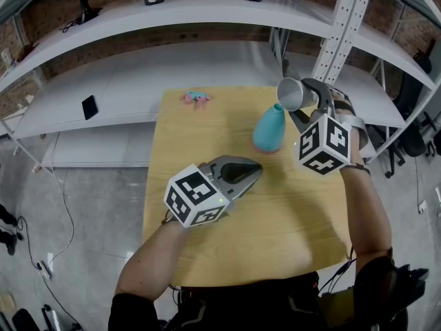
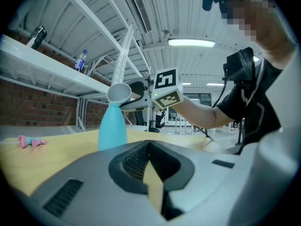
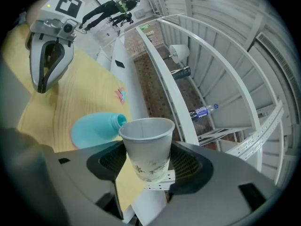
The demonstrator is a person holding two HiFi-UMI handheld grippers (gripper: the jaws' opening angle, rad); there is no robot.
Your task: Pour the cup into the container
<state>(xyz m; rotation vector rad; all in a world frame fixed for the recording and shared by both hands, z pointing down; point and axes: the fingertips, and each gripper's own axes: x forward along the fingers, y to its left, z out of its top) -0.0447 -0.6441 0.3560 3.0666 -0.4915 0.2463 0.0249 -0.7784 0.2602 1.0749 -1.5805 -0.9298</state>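
1. A small pink-and-teal object [image 1: 197, 98] lies at the far left corner of the pale wooden table [image 1: 207, 254], well apart from the work.
2. The left gripper [image 1: 256, 171] hovers over the middle of the table. Its jaws are closed together with nothing between them.
3. The turquoise plastic bottle [image 1: 269, 128], the narrow-necked container, stands upright and uncapped just beyond that gripper.
4. The white paper cup [image 3: 146, 147] is clamped by its side wall in the right gripper [image 3: 146, 168]. It is tipped over, with its rim just beside the bottle's mouth.
5. Whether anything is in the cup or leaving it I cannot tell. The inside looks plain white.
6. The cup is probably light and thin-walled, so a hard squeeze would buckle it. The mid-wall hold below the stiffer rolled rim seems right.
7. The bottle looks light and tall, so a nudge at the neck could topple it.
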